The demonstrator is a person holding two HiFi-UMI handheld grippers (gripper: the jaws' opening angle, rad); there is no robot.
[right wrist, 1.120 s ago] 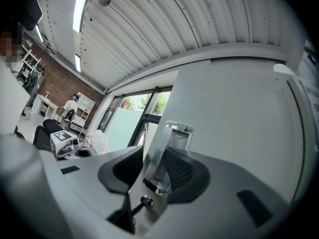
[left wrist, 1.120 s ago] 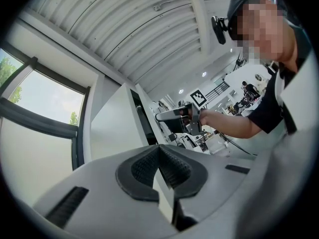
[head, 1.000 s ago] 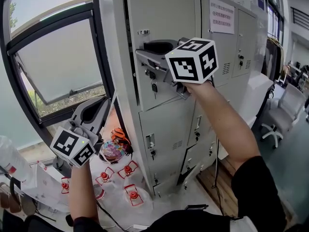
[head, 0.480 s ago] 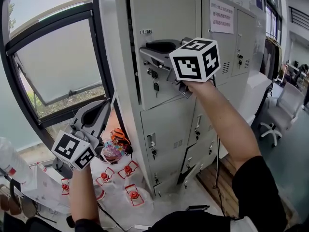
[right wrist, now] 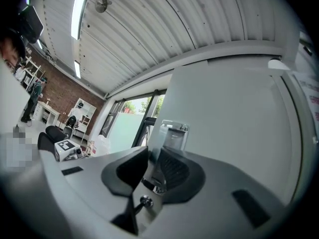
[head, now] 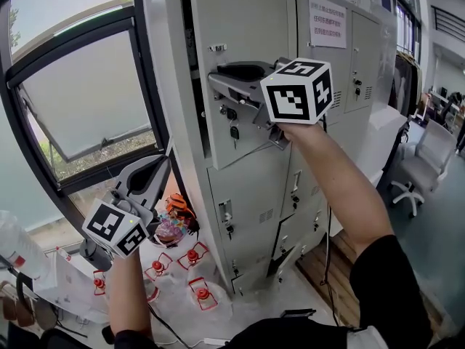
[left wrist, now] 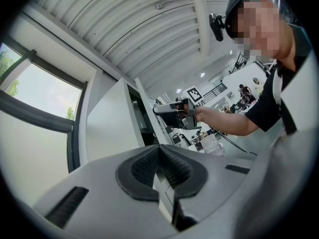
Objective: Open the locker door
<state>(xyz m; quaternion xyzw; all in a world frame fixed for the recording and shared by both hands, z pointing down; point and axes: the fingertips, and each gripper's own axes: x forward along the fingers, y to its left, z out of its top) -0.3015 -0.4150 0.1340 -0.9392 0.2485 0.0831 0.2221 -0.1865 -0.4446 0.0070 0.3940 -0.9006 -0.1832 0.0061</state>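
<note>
The right gripper (right wrist: 153,154), whose jaws have just been closing, pinches the pale grey metal upper locker door (head: 247,20) just above its lock. The door stands slightly ajar. The left gripper (left wrist: 160,164) hangs low beside the dark-framed window (head: 87,100), jaws together and empty.

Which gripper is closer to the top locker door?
Right. The right gripper is at the top locker door's left edge, where its jaws have just been closing onto that edge. The left gripper hangs low by the window, well apart, jaws together.
</note>
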